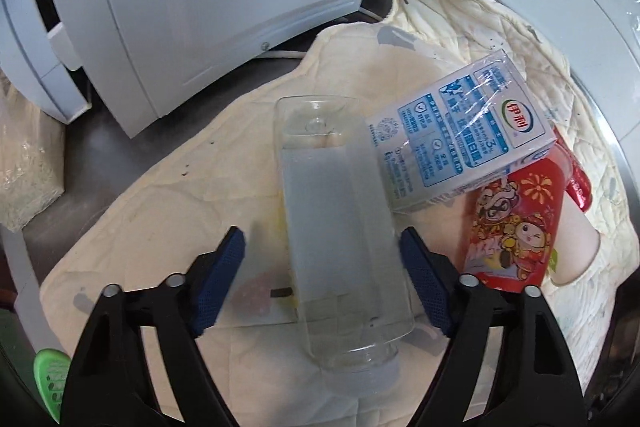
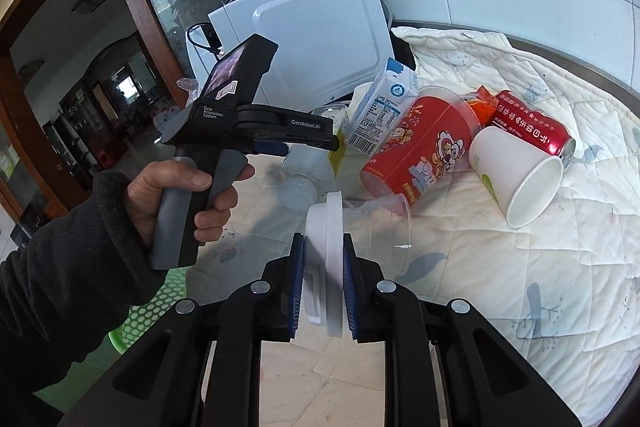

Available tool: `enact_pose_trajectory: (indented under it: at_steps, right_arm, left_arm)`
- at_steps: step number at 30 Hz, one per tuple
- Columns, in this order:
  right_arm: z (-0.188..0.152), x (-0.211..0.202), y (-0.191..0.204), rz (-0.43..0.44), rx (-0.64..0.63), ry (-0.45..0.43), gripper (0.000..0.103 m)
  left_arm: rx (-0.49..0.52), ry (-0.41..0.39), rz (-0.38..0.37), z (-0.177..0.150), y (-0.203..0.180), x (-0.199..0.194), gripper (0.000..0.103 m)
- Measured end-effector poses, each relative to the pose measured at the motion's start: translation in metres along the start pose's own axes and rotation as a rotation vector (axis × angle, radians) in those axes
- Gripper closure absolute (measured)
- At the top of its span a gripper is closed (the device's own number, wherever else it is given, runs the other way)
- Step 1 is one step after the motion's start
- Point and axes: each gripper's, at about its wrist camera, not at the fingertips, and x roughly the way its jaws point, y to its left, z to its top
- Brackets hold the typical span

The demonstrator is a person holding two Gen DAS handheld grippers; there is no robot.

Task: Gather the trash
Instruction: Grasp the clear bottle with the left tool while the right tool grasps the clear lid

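Observation:
A clear plastic bottle [image 1: 340,227] lies on the cream quilted cloth [image 1: 160,207], its cap end toward the camera. My left gripper [image 1: 322,263] is open and straddles it: the right pad sits at the bottle's side, the left pad stands apart. My right gripper [image 2: 323,267] is shut on the white lid [image 2: 333,227] of a clear plastic cup [image 2: 380,227], held above the cloth. Behind it lie a milk carton [image 2: 384,107], a red cartoon cup [image 2: 424,147], a red can [image 2: 532,127] and a white paper cup [image 2: 520,175].
A white microwave [image 2: 320,39] stands at the back left, close behind the bottle. A green perforated basket [image 2: 152,307] sits low beside the counter. A bag of grains [image 1: 24,167] rests at the left. A hand [image 2: 180,195] in a dark sleeve holds the left gripper's handle.

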Motion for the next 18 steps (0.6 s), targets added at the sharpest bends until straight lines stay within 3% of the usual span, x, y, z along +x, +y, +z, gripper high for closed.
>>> enact_pose_trajectory:
  at_steps: [2, 9, 18]
  right_arm:
    - [0.000, -0.001, 0.000, -0.001, 0.000, -0.004, 0.085]
    - [-0.001, -0.011, 0.010, 0.000, 0.002, -0.019, 0.087]
    - [-0.006, -0.020, 0.035, 0.011, -0.026, -0.022, 0.097]
  left_arm:
    - [-0.004, 0.000, -0.043, 0.002, 0.000, -0.001, 0.044]
    - [-0.007, -0.030, -0.060, -0.013, 0.007, -0.022, 0.046]
    - [-0.023, -0.100, -0.100, -0.052, 0.037, -0.089, 0.048]
